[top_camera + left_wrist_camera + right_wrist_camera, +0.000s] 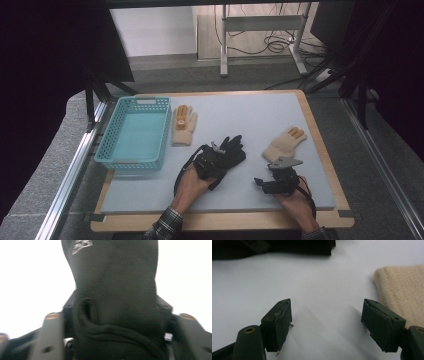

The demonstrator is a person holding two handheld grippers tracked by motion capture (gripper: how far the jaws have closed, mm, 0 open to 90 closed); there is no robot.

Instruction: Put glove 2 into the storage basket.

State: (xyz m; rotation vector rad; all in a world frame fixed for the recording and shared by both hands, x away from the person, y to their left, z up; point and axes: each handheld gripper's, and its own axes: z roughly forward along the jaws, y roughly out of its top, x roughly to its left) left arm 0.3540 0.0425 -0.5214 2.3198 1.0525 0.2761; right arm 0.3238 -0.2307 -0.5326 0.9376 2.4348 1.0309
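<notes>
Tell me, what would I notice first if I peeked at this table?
Probably the bright blue basket at the mat's left side, with nothing in it. Next, the black glove in the middle, pinched by the left gripper. Two tan gloves lie flat: one beside the basket, one just ahead of the open right gripper.

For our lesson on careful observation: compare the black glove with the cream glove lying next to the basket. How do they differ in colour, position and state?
The black glove is dark all over; the cream glove has orange fingertips. The black glove sits mid-mat, while the cream glove lies beside the blue basket. The left tongs are at the black glove, which hangs close before their camera; the cream glove lies flat with no tongs near it. Both are knitted gloves.
</notes>
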